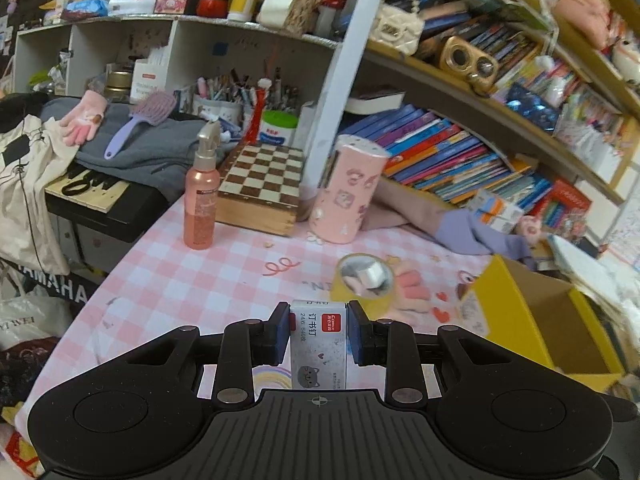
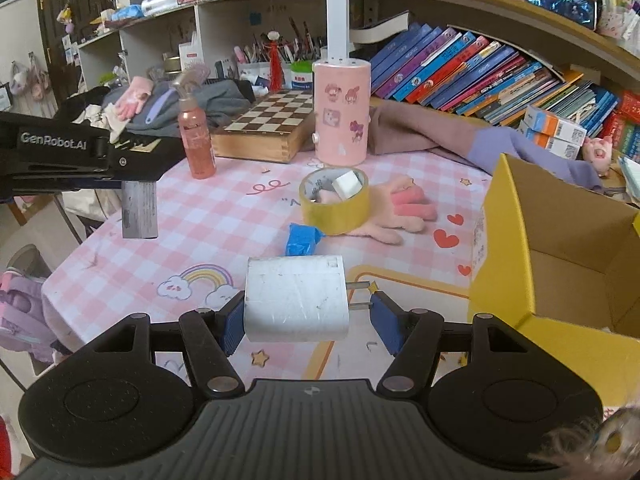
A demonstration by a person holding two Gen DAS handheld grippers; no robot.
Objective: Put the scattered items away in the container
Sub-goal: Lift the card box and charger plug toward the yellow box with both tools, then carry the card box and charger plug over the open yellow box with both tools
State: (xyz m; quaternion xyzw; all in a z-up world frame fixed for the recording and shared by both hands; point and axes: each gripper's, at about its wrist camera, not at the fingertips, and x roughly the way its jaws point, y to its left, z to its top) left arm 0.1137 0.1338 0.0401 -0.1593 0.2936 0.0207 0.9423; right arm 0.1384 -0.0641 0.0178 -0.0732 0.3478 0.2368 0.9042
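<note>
Left gripper (image 1: 319, 332) clamps a staple box (image 1: 318, 344) and right gripper (image 2: 306, 320) brackets a charger (image 2: 295, 298), while tape roll (image 2: 335, 200), glove (image 2: 400, 210) and blue wrapper (image 2: 303, 239) remain outside the yellow box (image 2: 500, 240).

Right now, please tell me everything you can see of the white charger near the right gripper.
The white charger is a rounded, boxy plug, apparently plastic, with scuffed, scratched faces. Two metal prongs point right, toward the yellow cardboard box. It sits between the fingers of the right gripper: the left blue pad meets its side, the right pad stands near the prongs. It appears above the pink checked tablecloth.
</note>
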